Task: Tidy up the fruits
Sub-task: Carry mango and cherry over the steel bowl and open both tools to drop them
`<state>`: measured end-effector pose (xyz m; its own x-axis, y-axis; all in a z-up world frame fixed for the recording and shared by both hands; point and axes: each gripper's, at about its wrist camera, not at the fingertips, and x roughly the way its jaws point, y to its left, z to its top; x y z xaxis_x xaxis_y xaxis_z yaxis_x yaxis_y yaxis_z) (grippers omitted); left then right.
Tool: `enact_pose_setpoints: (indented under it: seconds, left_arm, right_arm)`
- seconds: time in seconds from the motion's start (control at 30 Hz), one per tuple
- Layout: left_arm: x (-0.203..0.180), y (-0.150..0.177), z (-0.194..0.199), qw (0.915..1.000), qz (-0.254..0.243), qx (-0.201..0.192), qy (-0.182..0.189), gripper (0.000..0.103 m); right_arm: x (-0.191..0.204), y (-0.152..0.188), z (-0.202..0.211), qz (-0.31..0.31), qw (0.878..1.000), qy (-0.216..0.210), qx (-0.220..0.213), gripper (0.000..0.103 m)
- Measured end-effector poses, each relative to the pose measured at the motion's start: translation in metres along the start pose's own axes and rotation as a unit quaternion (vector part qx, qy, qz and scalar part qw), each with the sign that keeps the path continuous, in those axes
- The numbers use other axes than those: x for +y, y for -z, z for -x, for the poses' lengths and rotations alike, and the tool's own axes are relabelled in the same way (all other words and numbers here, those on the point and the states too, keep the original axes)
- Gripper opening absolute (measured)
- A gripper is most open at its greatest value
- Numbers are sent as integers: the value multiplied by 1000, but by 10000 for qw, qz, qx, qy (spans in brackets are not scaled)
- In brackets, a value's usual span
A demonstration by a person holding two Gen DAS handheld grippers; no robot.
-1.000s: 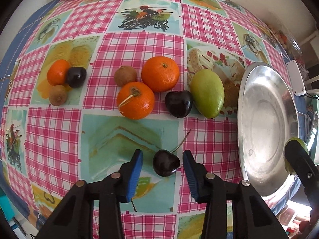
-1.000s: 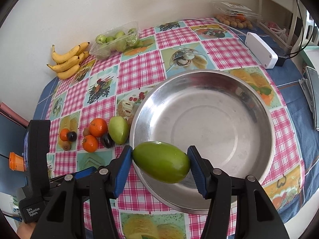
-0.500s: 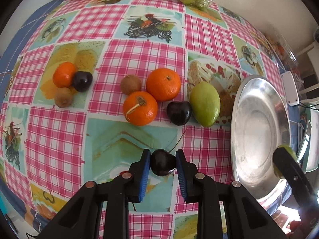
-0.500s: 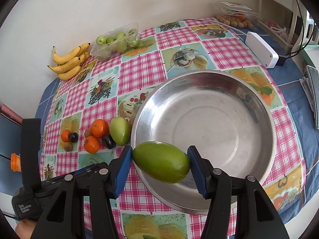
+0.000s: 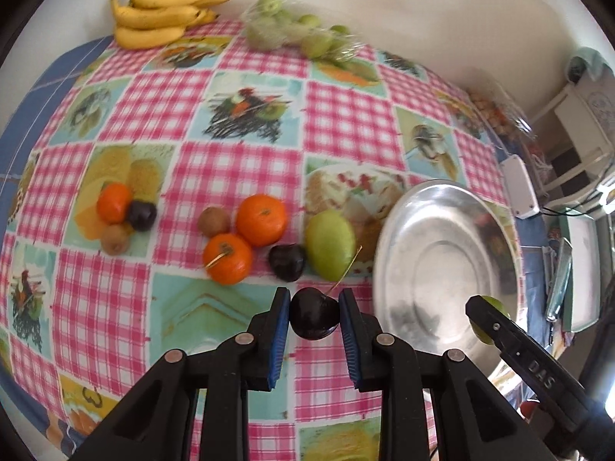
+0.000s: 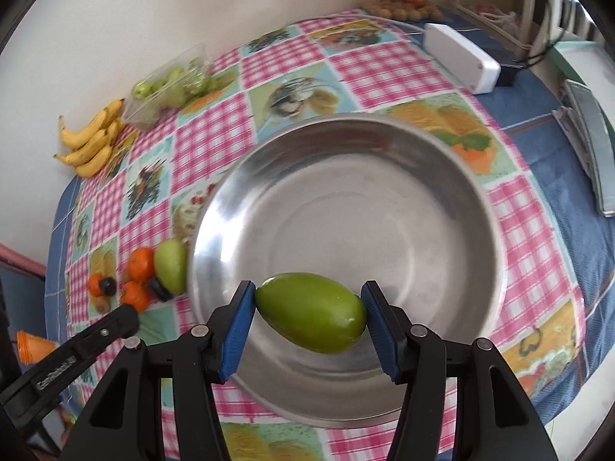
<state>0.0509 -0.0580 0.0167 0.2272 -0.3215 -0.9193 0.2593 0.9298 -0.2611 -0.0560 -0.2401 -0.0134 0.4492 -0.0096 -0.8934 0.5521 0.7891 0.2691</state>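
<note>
My left gripper (image 5: 314,313) is shut on a dark cherry (image 5: 313,319) with a long stem, held above the tablecloth just left of the steel bowl (image 5: 446,207). My right gripper (image 6: 309,317) is shut on a green mango (image 6: 311,317) and holds it over the near part of the steel bowl (image 6: 346,153). On the cloth lie a second green mango (image 5: 330,249), another dark cherry (image 5: 287,262), two oranges (image 5: 261,219) (image 5: 227,258) and a kiwi (image 5: 213,221). Further left sit a small orange (image 5: 113,203), a dark cherry (image 5: 141,215) and a kiwi (image 5: 114,239).
Bananas (image 5: 161,15) and a clear pack of small green fruits (image 5: 300,34) lie at the table's far edge by the wall. A white box (image 6: 461,57) and a tray of small fruits (image 6: 403,5) stand beyond the bowl. The other gripper's arm (image 5: 538,376) shows at lower right.
My left gripper closed on the cherry, lifted it off the cloth and moved right toward the bowl. My right gripper carried the green mango further over the bowl.
</note>
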Motion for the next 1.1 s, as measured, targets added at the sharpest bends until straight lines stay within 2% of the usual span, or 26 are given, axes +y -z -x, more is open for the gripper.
enact_pose_setpoints:
  seconds: [0.17,0.43,0.63,1.1]
  left_arm:
    - [-32,-1,-9,9991,-384,-84,151,28]
    - [-73,5,-32,9948,-995,-42,207,28]
    - [-78,9,-48,9943,-1044,132,187,28]
    - [-75,9,-45,9951,-959,193,166,31]
  right_arm:
    - [-26,-6,0,-314,9994,153,5,58]
    - [-35,-7,-12,-416,9987,221,166,59]
    - [-35,-6,-17,-386,9986,268,251,59]
    - [-26,-6,-11,-237,9994,218,135,58]
